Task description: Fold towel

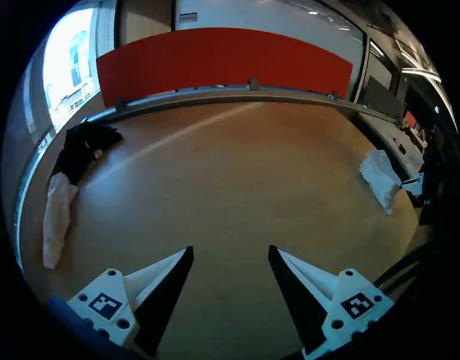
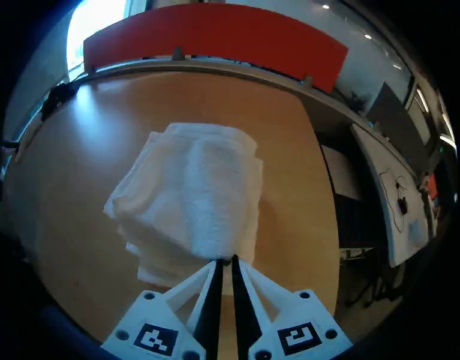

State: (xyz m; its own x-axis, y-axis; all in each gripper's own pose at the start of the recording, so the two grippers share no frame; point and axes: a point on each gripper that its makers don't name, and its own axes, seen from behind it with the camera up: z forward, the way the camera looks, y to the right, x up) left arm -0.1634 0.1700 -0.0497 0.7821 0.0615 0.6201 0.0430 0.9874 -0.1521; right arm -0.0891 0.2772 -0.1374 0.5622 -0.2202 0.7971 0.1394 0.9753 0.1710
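Observation:
A folded white towel (image 2: pixel 194 186) lies in a thick stack on the wooden table (image 2: pixel 74 156). My right gripper (image 2: pixel 227 261) is shut on the towel's near edge, with a thin pinch of cloth between its fingertips. In the left gripper view the same towel (image 1: pixel 379 177) sits at the table's far right edge, and the right gripper (image 1: pixel 412 186) shows small and dark beside it. My left gripper (image 1: pixel 230 249) hangs open over bare tabletop (image 1: pixel 230 168) with nothing between its fingers.
A second, crumpled white towel (image 1: pixel 56 216) lies along the table's left edge, with a black cloth (image 1: pixel 83 147) just beyond it. A red partition (image 1: pixel 224 60) runs along the table's far side. Another desk (image 2: pixel 391 198) stands off to the right.

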